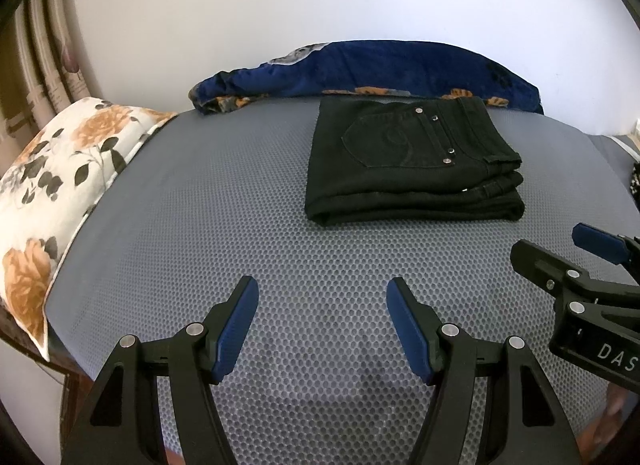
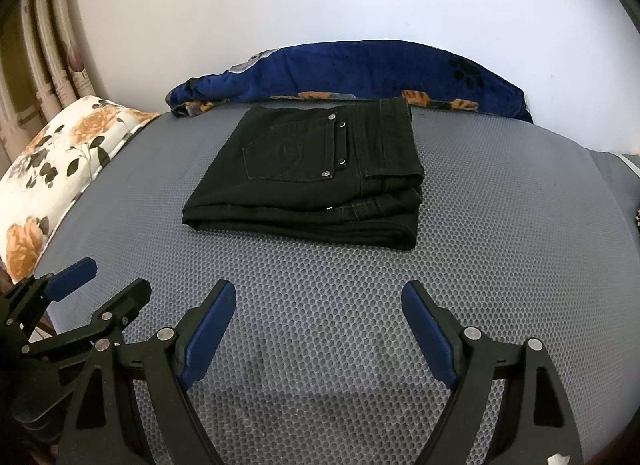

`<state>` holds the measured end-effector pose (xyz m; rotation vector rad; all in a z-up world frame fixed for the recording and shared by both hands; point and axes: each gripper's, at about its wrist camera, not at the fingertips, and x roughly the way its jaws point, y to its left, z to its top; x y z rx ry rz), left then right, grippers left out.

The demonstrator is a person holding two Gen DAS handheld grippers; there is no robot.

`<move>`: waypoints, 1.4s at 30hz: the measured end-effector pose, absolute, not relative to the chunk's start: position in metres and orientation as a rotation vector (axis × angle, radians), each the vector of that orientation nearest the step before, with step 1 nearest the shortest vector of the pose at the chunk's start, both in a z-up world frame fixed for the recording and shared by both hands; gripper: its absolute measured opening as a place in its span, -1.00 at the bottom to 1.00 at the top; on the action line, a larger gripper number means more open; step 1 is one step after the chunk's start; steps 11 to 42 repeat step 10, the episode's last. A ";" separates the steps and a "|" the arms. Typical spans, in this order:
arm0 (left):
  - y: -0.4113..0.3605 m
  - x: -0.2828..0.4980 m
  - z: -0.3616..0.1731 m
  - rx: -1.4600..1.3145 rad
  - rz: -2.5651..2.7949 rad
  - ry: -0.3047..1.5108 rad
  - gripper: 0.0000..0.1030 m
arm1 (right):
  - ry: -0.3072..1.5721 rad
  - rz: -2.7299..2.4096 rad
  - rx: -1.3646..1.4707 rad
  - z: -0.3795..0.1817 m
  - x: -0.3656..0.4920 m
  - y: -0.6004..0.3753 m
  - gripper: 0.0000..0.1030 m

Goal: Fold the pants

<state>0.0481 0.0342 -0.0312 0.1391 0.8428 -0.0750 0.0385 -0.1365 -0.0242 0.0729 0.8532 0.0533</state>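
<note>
Left wrist view: right hand-held gripper (image 1: 560,245), marked "DAS", and left hand-held gripper (image 1: 322,293) gape empty.

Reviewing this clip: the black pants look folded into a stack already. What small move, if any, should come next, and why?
Probably none on the cloth: just draw both grippers back. The black pants lie in a compact layered stack on the grey mesh surface, back pocket up, edges roughly aligned. The left gripper and right gripper are open, empty and short of the stack. At most, square the near edge.
</note>
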 end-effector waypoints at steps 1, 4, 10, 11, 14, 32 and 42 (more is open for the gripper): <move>0.034 0.048 -0.031 0.137 -0.074 0.843 0.31 | 0.855 0.052 0.073 -0.025 0.038 -0.137 0.61; 0.034 0.047 -0.032 0.138 -0.077 0.843 0.31 | 0.861 0.053 0.078 -0.025 0.039 -0.138 0.61; 0.035 0.047 -0.032 0.135 -0.083 0.845 0.31 | 0.857 0.052 0.078 -0.025 0.039 -0.138 0.61; 0.035 0.047 -0.032 0.135 -0.083 0.845 0.31 | 0.857 0.052 0.078 -0.025 0.039 -0.138 0.61; 0.035 0.047 -0.032 0.135 -0.083 0.845 0.31 | 0.857 0.052 0.078 -0.025 0.039 -0.138 0.61; 0.035 0.047 -0.032 0.135 -0.083 0.845 0.31 | 0.857 0.052 0.078 -0.025 0.039 -0.138 0.61; 0.035 0.047 -0.032 0.135 -0.083 0.845 0.31 | 0.857 0.052 0.078 -0.025 0.039 -0.138 0.61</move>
